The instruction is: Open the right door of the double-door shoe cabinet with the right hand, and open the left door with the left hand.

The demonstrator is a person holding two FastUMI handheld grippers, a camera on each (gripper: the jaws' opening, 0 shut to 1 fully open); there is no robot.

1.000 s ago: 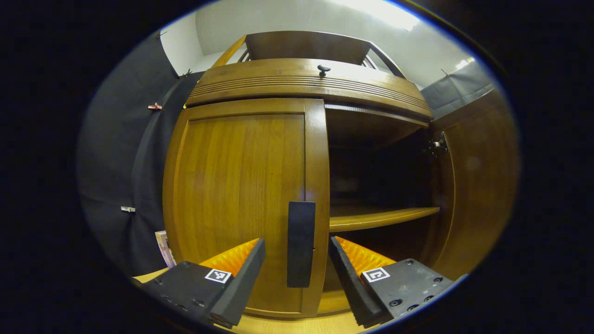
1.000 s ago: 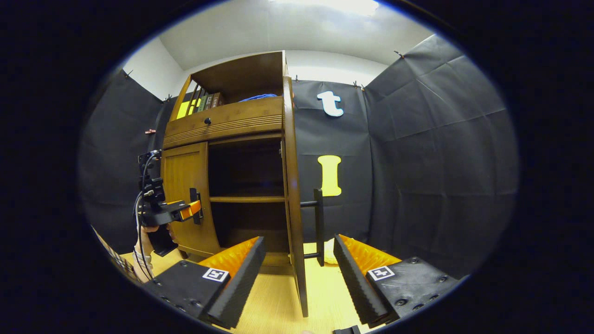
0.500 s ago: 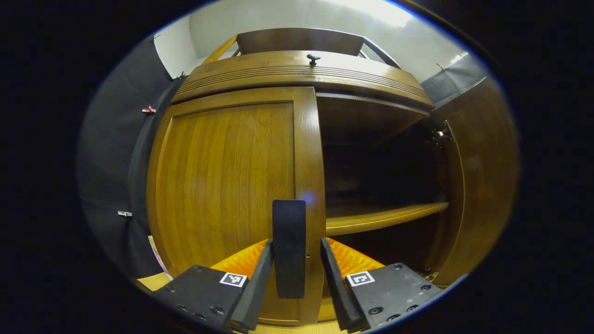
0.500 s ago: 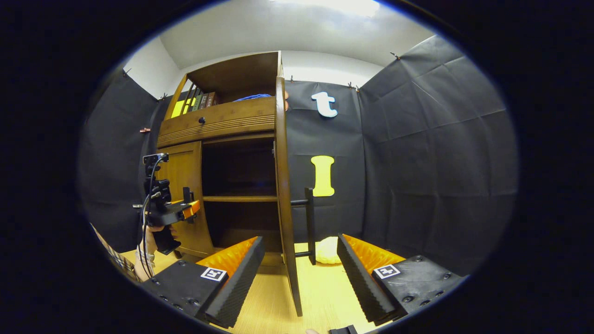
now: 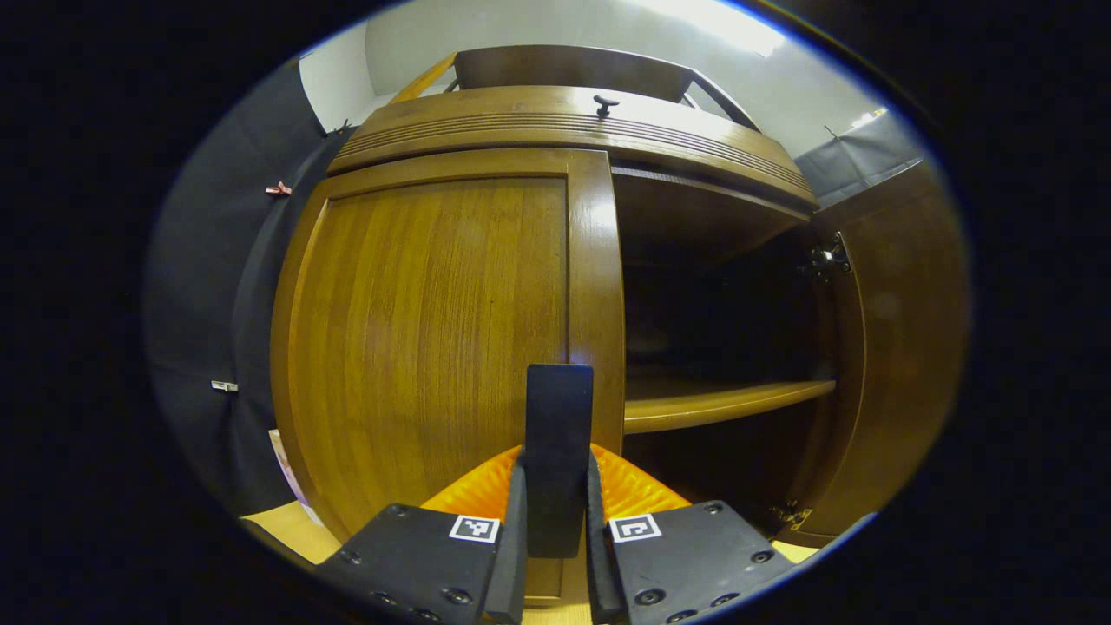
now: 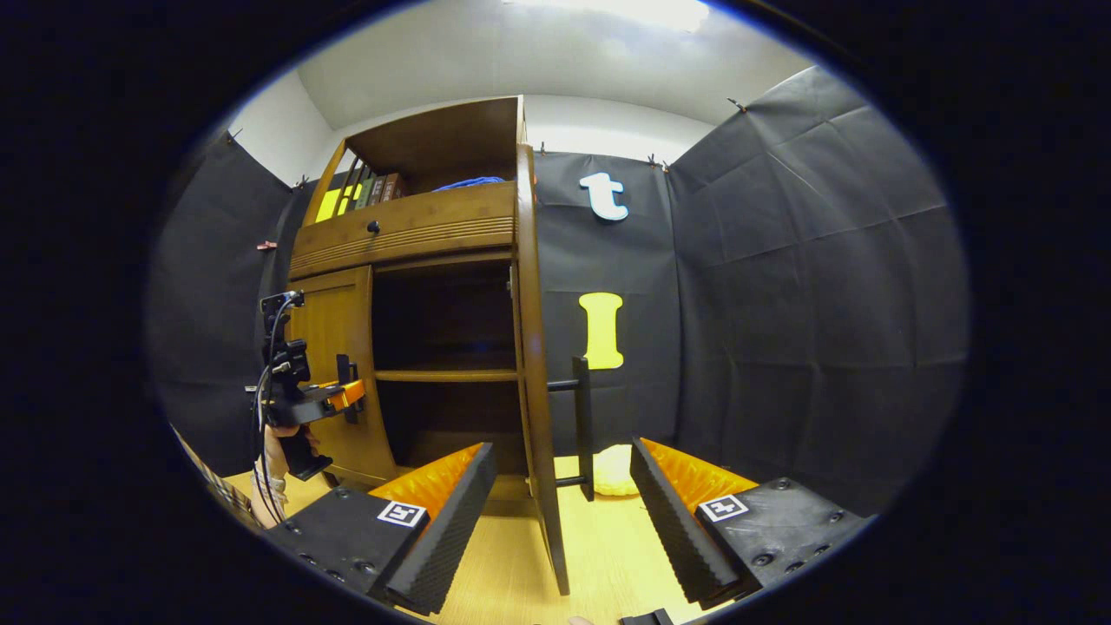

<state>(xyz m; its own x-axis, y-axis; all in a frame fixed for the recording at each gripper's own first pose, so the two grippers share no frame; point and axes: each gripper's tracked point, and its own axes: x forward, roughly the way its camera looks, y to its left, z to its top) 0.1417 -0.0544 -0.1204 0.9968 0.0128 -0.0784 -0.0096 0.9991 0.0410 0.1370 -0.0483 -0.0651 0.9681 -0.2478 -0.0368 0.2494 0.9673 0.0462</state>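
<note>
The wooden shoe cabinet's left door point(image 5: 434, 330) stands flush and closed in the left gripper view. Its black bar handle point(image 5: 557, 434) runs upright between my left gripper's point(image 5: 555, 555) foam pads, and both fingers press on it. The right door point(image 5: 894, 338) is swung wide open at the right, baring a shelf point(image 5: 720, 401). In the right gripper view the right door point(image 6: 534, 391) stands edge-on with its black handle point(image 6: 583, 425) facing right. My right gripper point(image 6: 560, 512) is open, its fingers either side of the door edge and short of it. Farther left, the left gripper point(image 6: 334, 401) holds the left door's handle.
A drawer with a small knob point(image 6: 373, 227) sits above the doors, with books point(image 6: 364, 191) on the top shelf. A pale object point(image 6: 614, 470) lies on the wooden floor point(image 6: 599, 547) behind the open door. A hand point(image 6: 282, 447) holds the left gripper's grip.
My left gripper has moved in on the left door's handle and closed from wide open onto it. The right gripper has drifted slightly and stays open.
</note>
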